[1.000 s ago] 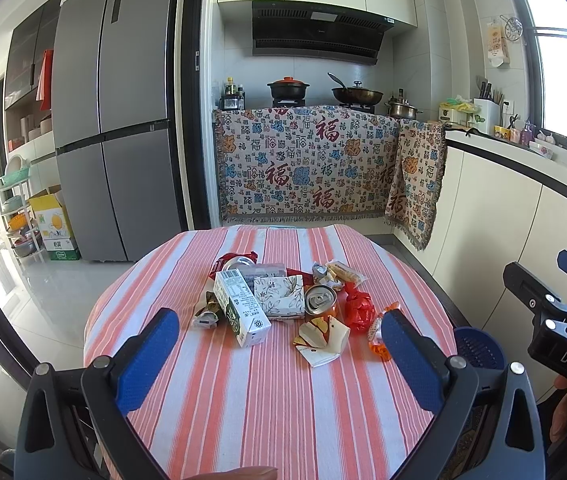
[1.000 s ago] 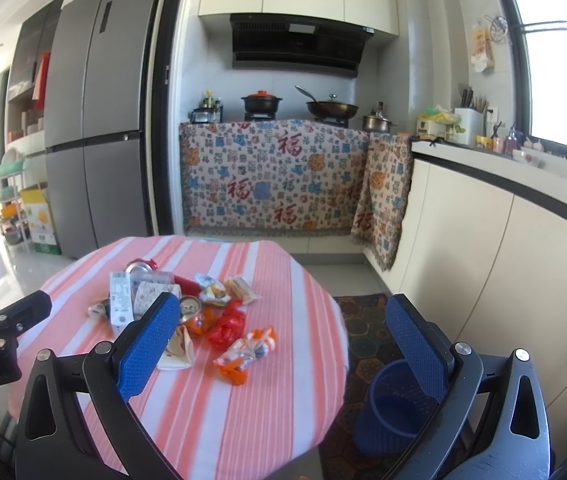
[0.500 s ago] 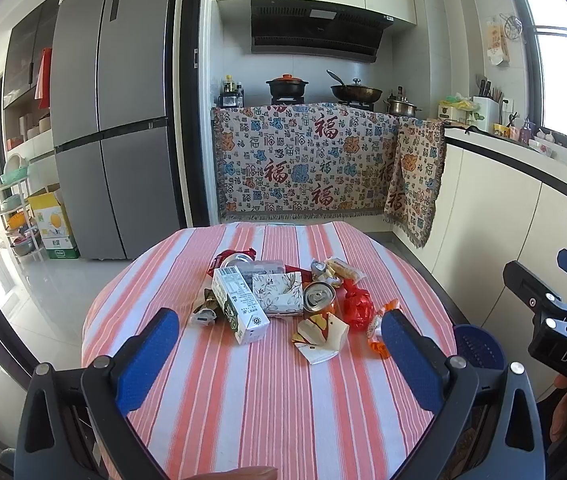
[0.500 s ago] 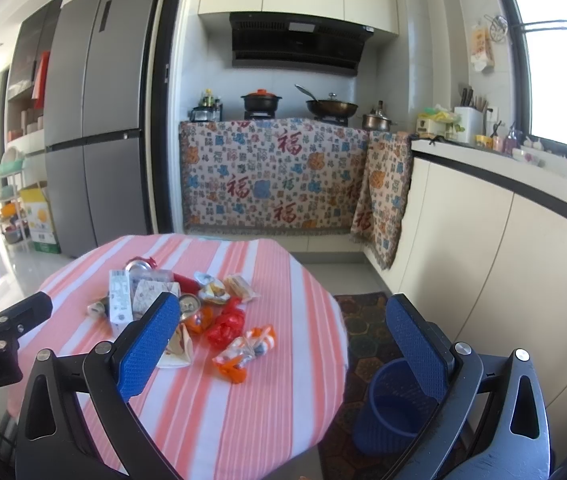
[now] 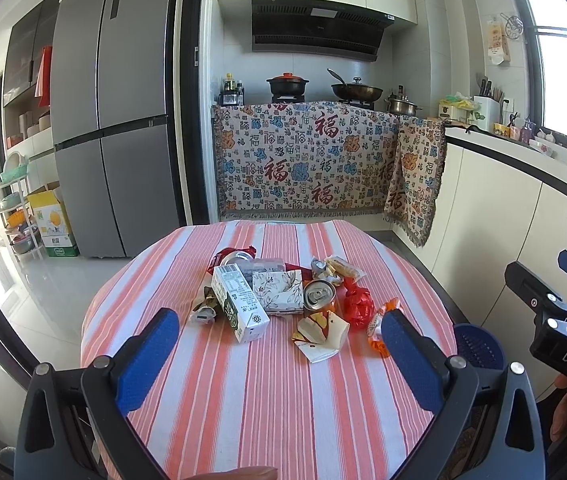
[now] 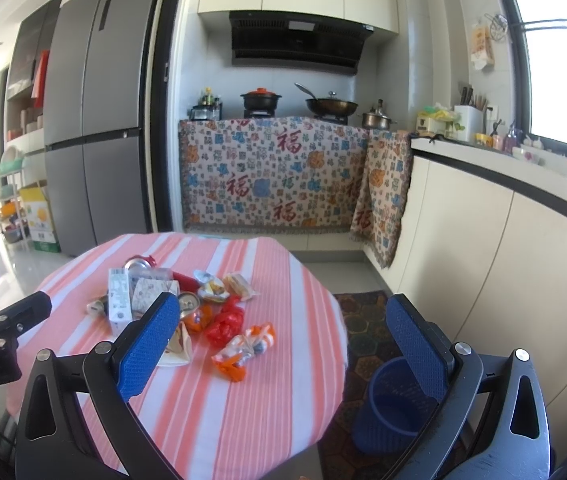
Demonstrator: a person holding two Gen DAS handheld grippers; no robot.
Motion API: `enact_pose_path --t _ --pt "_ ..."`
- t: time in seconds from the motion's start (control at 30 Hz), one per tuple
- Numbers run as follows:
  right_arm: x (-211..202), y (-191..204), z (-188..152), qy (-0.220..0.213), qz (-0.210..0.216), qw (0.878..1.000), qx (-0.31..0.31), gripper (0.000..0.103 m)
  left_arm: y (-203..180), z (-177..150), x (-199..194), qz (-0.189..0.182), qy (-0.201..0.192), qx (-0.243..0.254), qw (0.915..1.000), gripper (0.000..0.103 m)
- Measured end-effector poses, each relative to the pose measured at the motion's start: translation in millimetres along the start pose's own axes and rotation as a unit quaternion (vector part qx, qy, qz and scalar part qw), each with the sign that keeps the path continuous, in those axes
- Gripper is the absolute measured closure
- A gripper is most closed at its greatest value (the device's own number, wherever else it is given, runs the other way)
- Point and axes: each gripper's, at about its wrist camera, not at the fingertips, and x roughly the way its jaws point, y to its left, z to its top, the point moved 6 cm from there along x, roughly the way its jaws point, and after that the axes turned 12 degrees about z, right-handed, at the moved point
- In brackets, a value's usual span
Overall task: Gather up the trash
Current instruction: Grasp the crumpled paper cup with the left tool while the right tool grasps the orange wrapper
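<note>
A pile of trash lies mid-table on the striped cloth: a white drink carton (image 5: 239,307), an open can (image 5: 318,295), a patterned tissue pack (image 5: 277,292), a red wrapper (image 5: 357,304), an orange snack wrapper (image 6: 243,346) and torn paper (image 5: 319,334). My left gripper (image 5: 279,348) hovers open over the table's near side, short of the pile, holding nothing. My right gripper (image 6: 283,344) is open and empty too, off the table's right edge, above a blue waste basket (image 6: 393,404) on the floor. The basket's rim (image 5: 477,346) peeks past the table in the left wrist view.
The round table (image 5: 267,408) stands in a kitchen. A grey fridge (image 5: 111,132) is back left, a cloth-draped stove counter (image 5: 307,168) behind, and white cabinets (image 6: 503,264) run along the right. A dark rug (image 6: 367,332) lies under the basket.
Both views have shifted only slightly; the left gripper has edged a little nearer the pile. Nothing was picked up and both grippers stayed open.
</note>
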Motion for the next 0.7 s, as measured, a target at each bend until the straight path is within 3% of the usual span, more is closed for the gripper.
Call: enact_pose_path --t 0.27,0.5,0.7 --pt "3.4 -3.3 -10.9 0.008 0.001 1.0 0.0 0.0 1.8 -8.8 10.5 -0.003 0.016 0.004 0.9999 0.0" --pt "15.7 -10.1 -25.1 0.026 -0.005 1.0 0.004 0.0 -8.2 -33.3 36.8 -0.04 0.061 0.013 0.9973 0.0" --pt "39.7 -22.6 -50.5 0.061 -0.005 0.998 0.018 0.0 -19.9 -60.0 67.6 -0.041 0.097 0.034 0.9938 0.0"
